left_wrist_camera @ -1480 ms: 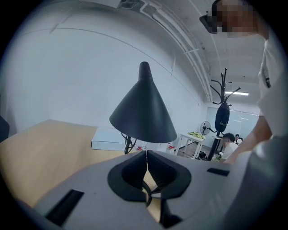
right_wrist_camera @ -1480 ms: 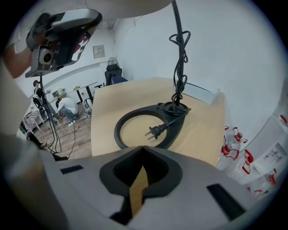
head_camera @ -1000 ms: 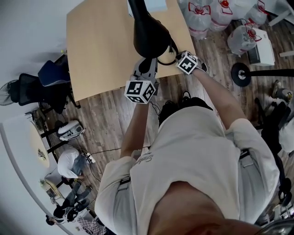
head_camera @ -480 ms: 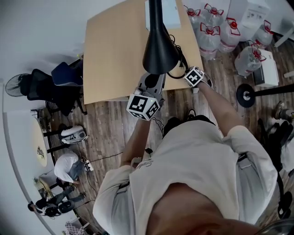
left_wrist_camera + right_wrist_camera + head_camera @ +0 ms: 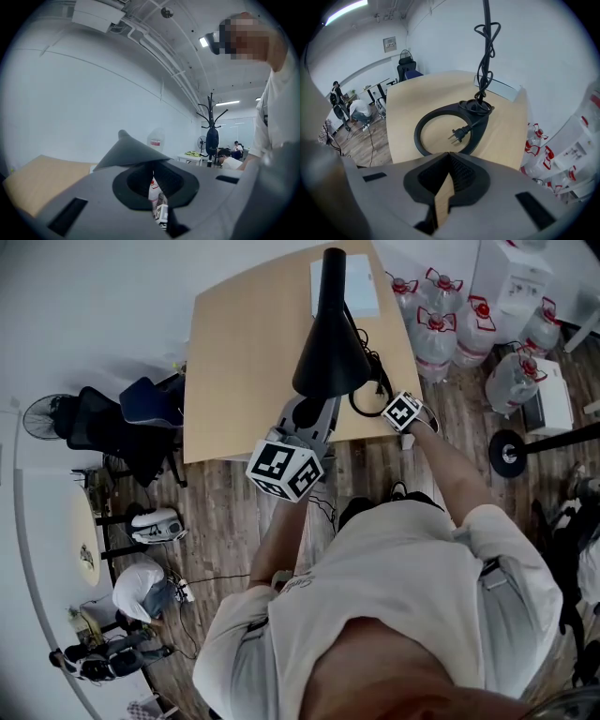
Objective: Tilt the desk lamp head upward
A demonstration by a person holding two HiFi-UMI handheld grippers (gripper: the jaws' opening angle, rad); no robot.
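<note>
Lamp head [image 5: 329, 338]: standing over the near edge of the desk [image 5: 234, 352]. It is a black cone with its narrow neck at the far end and its wide rim facing the person.
Long axis: running far to near in the head view. In the left gripper view the cone [image 5: 132, 150] is rising up and to the left, straight beyond the jaw tips.
Left gripper [image 5: 153, 171]: sitting just under the near rim of the cone and pointing up at it. It seems to be touching the rim, or very nearly so; actual contact is too fine to tell.
Left jaws: pressing almost together with nothing between them. Only a thin slit is showing, and a water bottle [image 5: 153, 190] is peeking through it.
Right gripper [image 5: 446, 178]: hanging to the right of the lamp and lower, aimed down at the desk. It is well apart from the cone.
Right jaws: closing to a thin slit on nothing, with bare desk wood showing through.
Lamp base [image 5: 482, 123]: lying flat on the desk just beyond the right gripper. It is a black ring with the plug [image 5: 458, 134] resting inside it and the cord [image 5: 485, 61] trailing up from its far side.
Nearer hand: the left one by far, so the lift is looking like its job.
Coming move: the closed left tips, being under the rim, are probably going to nudge it up so the cone pivots at its neck. The right gripper is placed to steady the base if the lamp starts tipping.
</note>
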